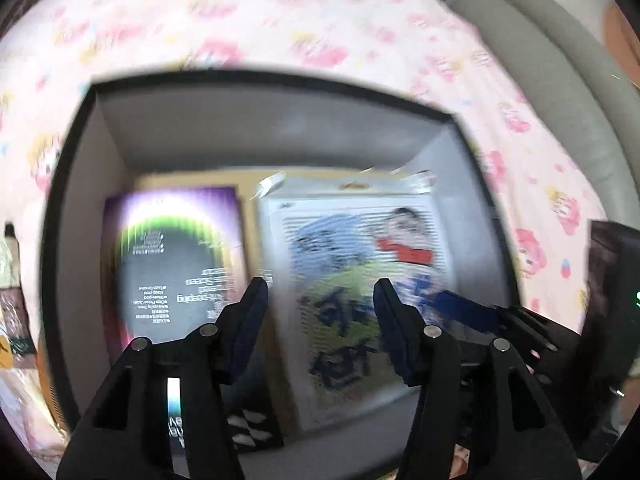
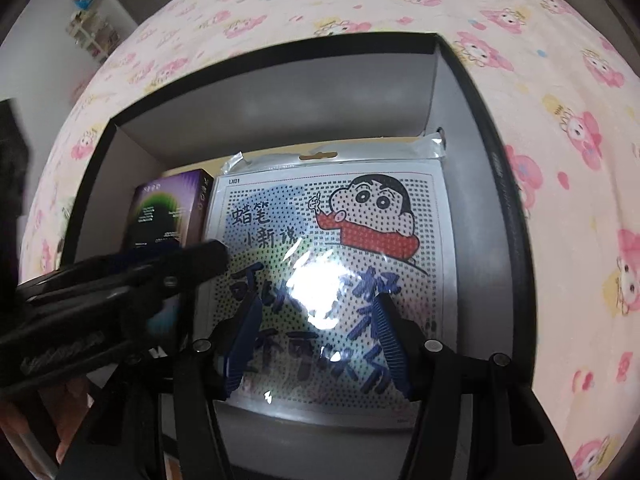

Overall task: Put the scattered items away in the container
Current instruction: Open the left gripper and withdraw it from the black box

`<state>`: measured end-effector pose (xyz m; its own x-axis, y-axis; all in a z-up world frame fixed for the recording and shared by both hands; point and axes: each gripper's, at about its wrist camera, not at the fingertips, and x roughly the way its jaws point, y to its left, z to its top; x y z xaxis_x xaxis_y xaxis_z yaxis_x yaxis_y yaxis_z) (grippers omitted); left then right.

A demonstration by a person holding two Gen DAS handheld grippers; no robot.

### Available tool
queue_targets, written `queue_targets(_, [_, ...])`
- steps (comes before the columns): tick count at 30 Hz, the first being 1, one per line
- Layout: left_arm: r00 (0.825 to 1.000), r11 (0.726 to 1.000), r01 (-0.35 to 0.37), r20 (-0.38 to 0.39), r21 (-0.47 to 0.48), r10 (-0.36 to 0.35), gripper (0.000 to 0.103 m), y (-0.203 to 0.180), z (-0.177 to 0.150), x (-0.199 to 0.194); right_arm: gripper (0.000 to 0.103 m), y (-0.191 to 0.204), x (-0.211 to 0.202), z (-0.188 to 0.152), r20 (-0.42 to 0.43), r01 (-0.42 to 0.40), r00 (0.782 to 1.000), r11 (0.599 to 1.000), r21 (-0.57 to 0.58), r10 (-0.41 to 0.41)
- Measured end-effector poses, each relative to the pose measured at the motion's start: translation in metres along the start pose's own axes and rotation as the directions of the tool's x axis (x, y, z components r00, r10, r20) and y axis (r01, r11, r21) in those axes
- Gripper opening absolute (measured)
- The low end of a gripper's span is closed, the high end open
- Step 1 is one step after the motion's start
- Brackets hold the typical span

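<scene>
pink cartoon-printed bedding point(image 2: 328, 8) covered the bed and surrounded a dark-rimmed box point(image 2: 280, 46) with pale grey inner walls, which sat on it in both wrist views. inside the box lay a flat cartoon sheet in a clear plastic sleeve point(image 2: 332, 264), printed with a dotted picture of a boy in a red scarf and blue and black characters; it filled the right part of the box floor, and glare from a light washed out its middle. just to its left, also inside the box, was a purple and black carton point(image 2: 168, 208) with small white print, its edge touching or almost touching the sheet. the left gripper point(image 1: 320, 300) hung above the box, pointing steeply down, its jaws parted with nothing between the pads; the blue-lined fingers point(image 1: 250, 320) stood apart over the gap between carton and sheet. that view was smeared by motion blur. the right gripper point(image 2: 316, 332) hovered over the lower half of the sheet with its jaws about half apart, and the frames did not settle whether its blue pads touched the plastic. seen from the right wrist, the left gripper reached in from the left across the carton. a grey cushioned edge point(image 1: 560, 80) showed beyond the bedding at the upper right of the left view.
</scene>
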<state>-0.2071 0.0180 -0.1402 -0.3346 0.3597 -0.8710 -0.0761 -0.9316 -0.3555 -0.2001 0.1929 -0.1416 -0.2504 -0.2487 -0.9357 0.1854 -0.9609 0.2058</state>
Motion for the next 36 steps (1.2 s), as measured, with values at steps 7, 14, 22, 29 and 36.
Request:
queue_targets(7, [0.990,0.996,-0.008,0.140,0.084,-0.004,0.062,-0.025,-0.019,-0.059,0.061,0.012,-0.056,-0.022,0.162,0.052,0.985,0.999,-0.002,-0.051])
queue_targets(14, [0.979,0.991,-0.001,0.203,0.133,-0.026,0.067,-0.032,-0.037,-0.105,0.066,0.034,-0.104,-0.042,0.310,0.076,0.948,0.997,0.018,-0.078])
queue_targets(22, [0.964,0.991,0.006,0.264,0.132,-0.041,0.070,-0.026,-0.075,-0.161,0.069,0.061,-0.132,-0.068,0.379,0.091,0.920,0.995,0.042,-0.101])
queue_targets(29, [0.954,0.996,-0.015,0.299,0.087,-0.012,0.070,0.001,-0.099,-0.185,0.069,0.096,-0.139,-0.088,0.388,0.079,0.919,0.997,-0.008,-0.069])
queue_targets(36, [0.943,0.999,-0.038,0.330,0.011,0.032,0.070,0.044,-0.117,-0.209,0.069,0.143,-0.133,-0.096,0.375,0.069,0.927,0.994,-0.089,-0.031])
